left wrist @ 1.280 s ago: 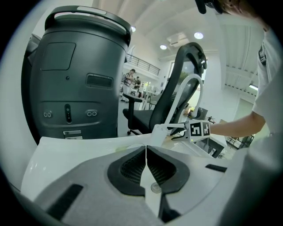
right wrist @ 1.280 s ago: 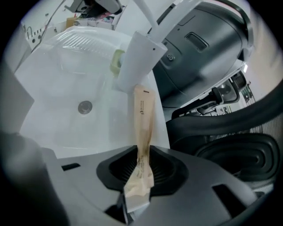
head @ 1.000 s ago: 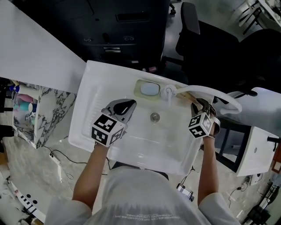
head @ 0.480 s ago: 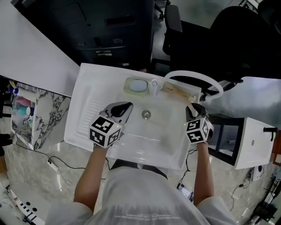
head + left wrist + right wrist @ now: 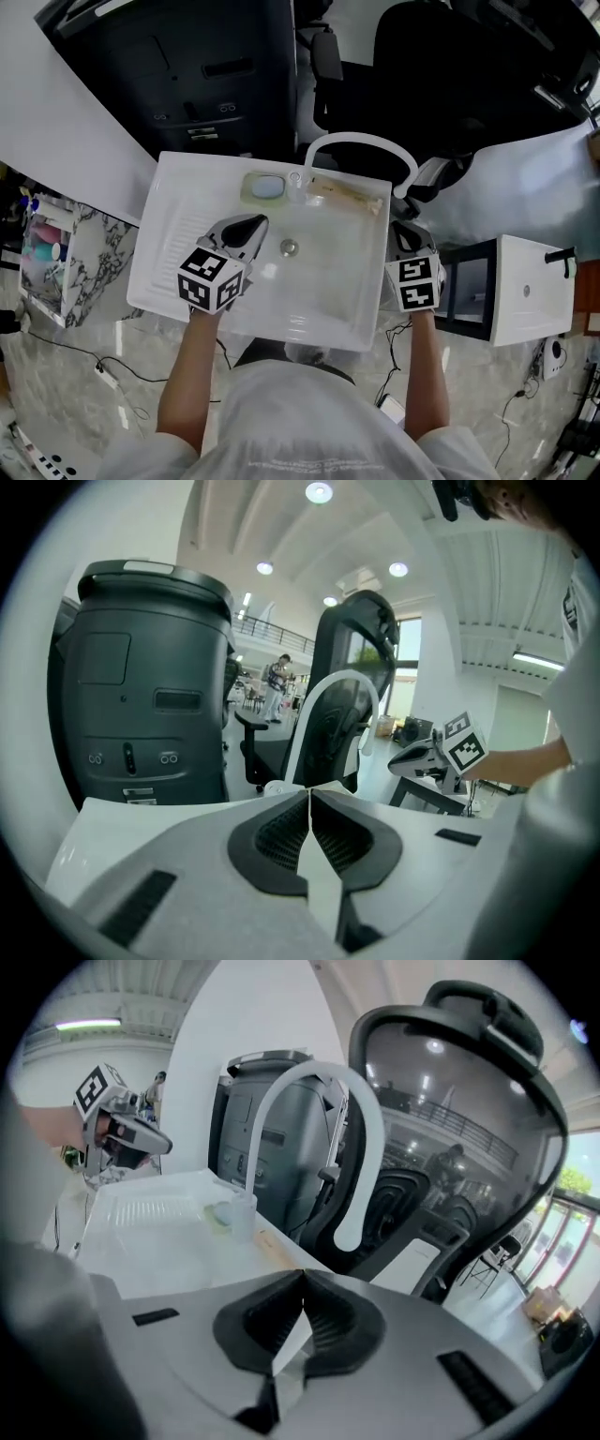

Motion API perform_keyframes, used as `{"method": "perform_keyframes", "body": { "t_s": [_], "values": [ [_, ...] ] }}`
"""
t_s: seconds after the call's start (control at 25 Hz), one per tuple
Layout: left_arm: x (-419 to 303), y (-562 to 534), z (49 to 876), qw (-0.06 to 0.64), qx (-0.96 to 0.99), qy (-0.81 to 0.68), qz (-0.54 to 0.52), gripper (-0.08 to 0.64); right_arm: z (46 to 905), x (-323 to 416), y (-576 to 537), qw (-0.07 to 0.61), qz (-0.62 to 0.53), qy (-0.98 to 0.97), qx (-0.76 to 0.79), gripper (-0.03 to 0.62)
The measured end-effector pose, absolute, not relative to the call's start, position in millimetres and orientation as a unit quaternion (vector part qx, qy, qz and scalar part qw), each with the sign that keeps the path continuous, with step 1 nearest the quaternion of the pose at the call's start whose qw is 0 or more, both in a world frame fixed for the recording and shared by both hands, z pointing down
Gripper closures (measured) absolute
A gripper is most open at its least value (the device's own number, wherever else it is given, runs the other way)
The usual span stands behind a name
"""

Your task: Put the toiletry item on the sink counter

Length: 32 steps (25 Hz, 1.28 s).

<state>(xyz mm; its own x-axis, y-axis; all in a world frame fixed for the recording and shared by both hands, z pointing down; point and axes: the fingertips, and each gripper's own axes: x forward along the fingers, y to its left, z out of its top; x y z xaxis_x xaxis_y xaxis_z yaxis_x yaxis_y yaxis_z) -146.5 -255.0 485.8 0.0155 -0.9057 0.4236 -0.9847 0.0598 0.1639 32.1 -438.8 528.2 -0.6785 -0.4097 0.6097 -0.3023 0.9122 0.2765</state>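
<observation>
One toiletry item (image 5: 345, 194), long, thin and pale yellowish. It lies flat on the back ledge of the sink worktop (image 5: 183, 178), toward the back right corner, just right of the tap (image 5: 296, 180). Too small to name exactly.

Nothing grips it. The right gripper (image 5: 400, 228) is off the worktop's right edge, apart from the item, fingers together with nothing between them. The left gripper (image 5: 257, 222) hovers over the left part of the basin (image 5: 328, 277), fingers likewise together and empty.

Judgement: the placing looks done, since the item rests on the ledge, released and clear of the bowl. Nothing appears left except taking both grippers away. Whether the item sits stable or near the ledge's inner lip I cannot tell.

Containers:
- Soap dish (image 5: 249, 190), greenish, on the back ledge just left of the tap. It holds one pale blue bar of soap (image 5: 268, 187).
- Basin: only the drain (image 5: 289, 247) shows, no loose things visible.
- Shelf unit (image 5: 80, 267) with marbled sides, beside the worktop's left edge. It holds some coloured bottles, too small to identify.

White hose (image 5: 361, 141) arches up behind the back edge.
</observation>
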Motion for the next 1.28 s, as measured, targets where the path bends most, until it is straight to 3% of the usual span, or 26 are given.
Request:
{"method": "perform_keyframes", "body": {
  "t_s": [0.56,1.28],
  "values": [
    [-96,-277,383,0.098,0.712,-0.688,0.104,0.545,391,64,-418,0.212,-0.11,-0.953,0.189,0.595],
    [-90,-277,323,0.02,0.723,-0.679,0.126,0.545,324,47,-399,0.161,-0.158,-0.959,0.169,0.595]
  ]
}}
